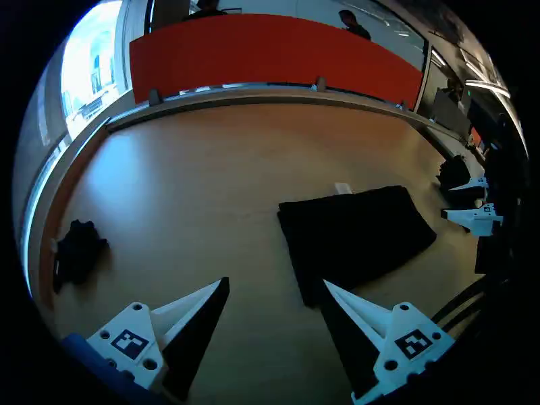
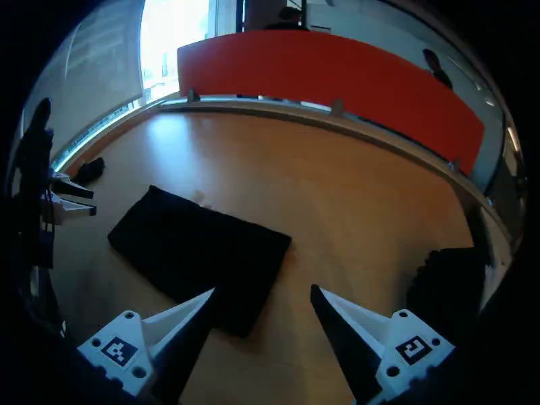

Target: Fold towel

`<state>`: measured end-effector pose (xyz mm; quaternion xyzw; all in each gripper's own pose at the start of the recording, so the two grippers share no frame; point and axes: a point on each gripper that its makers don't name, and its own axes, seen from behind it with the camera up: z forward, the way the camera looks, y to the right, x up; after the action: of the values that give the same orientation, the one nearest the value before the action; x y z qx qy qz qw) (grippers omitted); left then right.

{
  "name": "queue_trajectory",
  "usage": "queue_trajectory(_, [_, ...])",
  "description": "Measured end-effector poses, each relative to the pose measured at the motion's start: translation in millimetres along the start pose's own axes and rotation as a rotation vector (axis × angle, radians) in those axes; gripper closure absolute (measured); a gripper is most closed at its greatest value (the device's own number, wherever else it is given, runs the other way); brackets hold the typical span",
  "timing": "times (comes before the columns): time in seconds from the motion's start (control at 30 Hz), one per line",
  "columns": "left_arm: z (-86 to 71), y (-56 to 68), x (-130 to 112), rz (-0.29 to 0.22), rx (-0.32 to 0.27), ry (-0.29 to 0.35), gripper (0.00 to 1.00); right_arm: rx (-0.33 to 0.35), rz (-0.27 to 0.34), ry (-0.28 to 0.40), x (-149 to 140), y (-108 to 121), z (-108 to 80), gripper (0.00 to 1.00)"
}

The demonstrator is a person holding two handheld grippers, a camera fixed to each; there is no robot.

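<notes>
1. Plainly, we see the towel lying folded and flat on the table, a dark rectangle.
2. We hold the left gripper over the table beside the towel's near edge, jaws spread and empty.
3. Our right gripper hovers by the towel's near corner, jaws likewise spread, gripping nothing.

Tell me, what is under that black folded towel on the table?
The black folded cloth towel lies flat on the light brown wooden table. A small white tab peeks out at its far edge. Anything else beneath is covered and cannot be seen.
</notes>
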<state>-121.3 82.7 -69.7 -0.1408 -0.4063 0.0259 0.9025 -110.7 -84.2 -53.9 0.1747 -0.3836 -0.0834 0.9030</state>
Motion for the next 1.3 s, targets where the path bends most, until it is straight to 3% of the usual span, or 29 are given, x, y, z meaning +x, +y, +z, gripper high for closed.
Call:
queue_trajectory(0.33, [-14.7, -6.6, -13.4, -0.027, 0.035, -0.001, 0.08, 0.027, -0.025, -0.007, -7.8, -2.0, -1.9, 0.0])
queue_trajectory(0.87, [-43.3, -19.6, -33.4, -0.083, 0.082, -0.002, 0.08, 0.11, -0.175, -0.088, -43.5, -10.8, 4.0, 0.05])
queue_trajectory(1.3, [-55.2, -24.1, -44.8, -0.119, 0.095, -0.008, 0.08, 0.177, -0.217, -0.156, -65.2, -15.3, 14.5, 0.47])
